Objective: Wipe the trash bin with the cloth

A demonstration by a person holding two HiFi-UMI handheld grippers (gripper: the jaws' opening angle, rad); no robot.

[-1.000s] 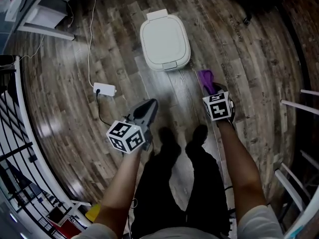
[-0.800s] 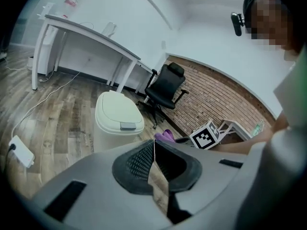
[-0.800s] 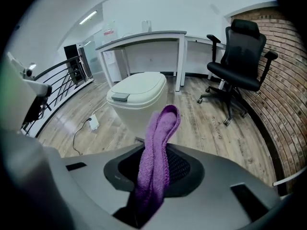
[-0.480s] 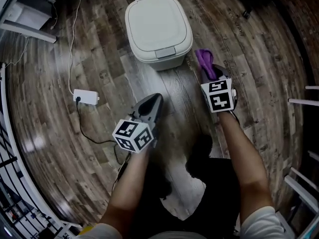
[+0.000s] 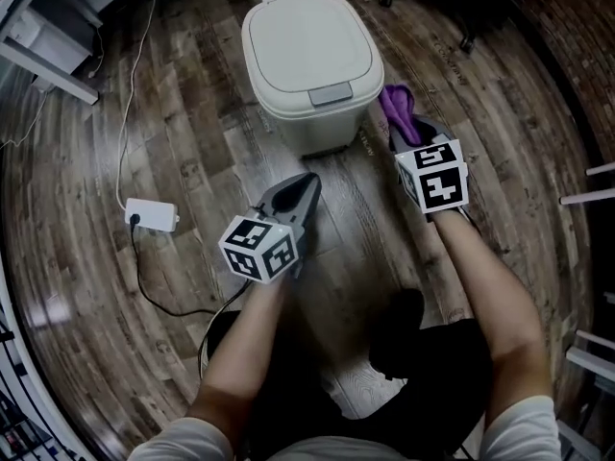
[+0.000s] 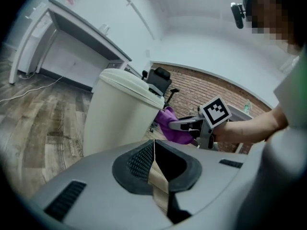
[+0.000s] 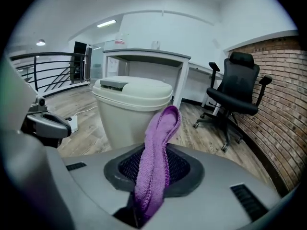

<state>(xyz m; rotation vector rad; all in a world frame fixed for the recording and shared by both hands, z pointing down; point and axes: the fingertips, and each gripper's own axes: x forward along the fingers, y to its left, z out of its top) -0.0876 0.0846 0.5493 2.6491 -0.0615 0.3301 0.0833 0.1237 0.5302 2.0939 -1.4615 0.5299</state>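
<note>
My right gripper [image 5: 411, 134] clenched on purple cloth [image 7: 157, 150]; cloth pinched between pads, free end standing up past jaw tips. Trash bin [image 5: 309, 60] ahead on wood floor [image 5: 192, 142], lid down, just left of cloth; contact not clear. My left gripper [image 5: 306, 186] pressed closed, nothing in it, on near side of bin, apart from it. White power strip [image 5: 151, 215] on floor, left. Office chair [image 7: 233, 87] far right, beside brick wall [image 7: 273, 104].
</note>
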